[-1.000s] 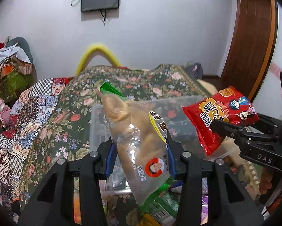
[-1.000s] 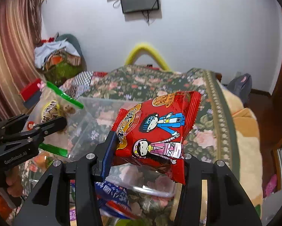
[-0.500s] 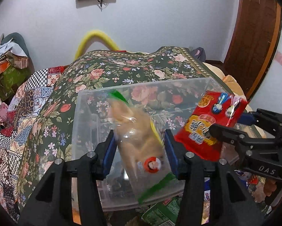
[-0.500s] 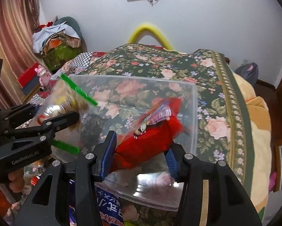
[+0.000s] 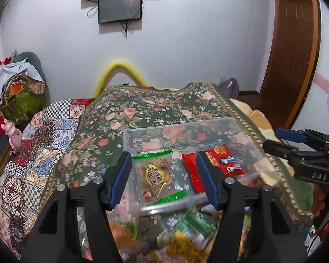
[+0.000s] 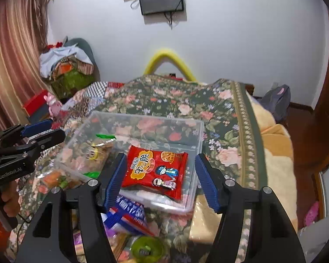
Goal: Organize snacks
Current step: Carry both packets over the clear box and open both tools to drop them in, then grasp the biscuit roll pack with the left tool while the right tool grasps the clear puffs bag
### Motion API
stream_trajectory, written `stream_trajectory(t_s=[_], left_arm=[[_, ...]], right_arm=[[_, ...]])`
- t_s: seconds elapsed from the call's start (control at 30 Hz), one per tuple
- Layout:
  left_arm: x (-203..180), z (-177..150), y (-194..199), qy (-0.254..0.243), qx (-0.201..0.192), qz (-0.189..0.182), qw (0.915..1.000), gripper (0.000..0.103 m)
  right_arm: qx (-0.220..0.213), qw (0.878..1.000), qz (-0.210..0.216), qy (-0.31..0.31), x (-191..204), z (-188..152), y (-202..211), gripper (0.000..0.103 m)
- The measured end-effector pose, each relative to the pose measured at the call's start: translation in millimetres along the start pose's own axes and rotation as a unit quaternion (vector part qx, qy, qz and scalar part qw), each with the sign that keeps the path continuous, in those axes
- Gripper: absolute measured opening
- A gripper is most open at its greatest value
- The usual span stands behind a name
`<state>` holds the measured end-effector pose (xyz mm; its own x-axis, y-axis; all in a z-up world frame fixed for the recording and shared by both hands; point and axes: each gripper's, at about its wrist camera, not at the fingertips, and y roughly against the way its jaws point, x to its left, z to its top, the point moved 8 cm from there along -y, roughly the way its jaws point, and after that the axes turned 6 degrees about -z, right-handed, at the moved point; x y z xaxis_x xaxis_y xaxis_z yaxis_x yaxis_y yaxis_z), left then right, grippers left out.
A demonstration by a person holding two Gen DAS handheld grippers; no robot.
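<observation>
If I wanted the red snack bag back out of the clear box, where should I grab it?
Probably from above, pinching a crimped short edge: the red snack bag lies flat on the floor of the clear box, whose walls block any sideways approach.

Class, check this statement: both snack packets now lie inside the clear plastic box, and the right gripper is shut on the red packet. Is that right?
Not quite. The right gripper is open: in the right wrist view its blue pads stand apart on either side of the red packet, which lies free in the clear plastic box. The rest holds: the clear packet with green edges lies in the box too.
</observation>
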<state>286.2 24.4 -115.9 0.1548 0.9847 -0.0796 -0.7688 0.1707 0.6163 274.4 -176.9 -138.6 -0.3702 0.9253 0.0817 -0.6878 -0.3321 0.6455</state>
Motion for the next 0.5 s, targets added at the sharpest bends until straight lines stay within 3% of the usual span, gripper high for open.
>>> stream_trajectory(t_s=[0.23,0.5], left_arm=[[-1,-24,44,0.013,-0.004,-0.006,0.9999,0.063],[-3,-81,58,0.027,0.032,-0.005,0.9991,0.063]], right_arm=[[-0.023,1.0,0.002,0.0,9,-10,43,0.068],[-0.016,1.0,-0.001,0.013,24,-46,59,0.071]])
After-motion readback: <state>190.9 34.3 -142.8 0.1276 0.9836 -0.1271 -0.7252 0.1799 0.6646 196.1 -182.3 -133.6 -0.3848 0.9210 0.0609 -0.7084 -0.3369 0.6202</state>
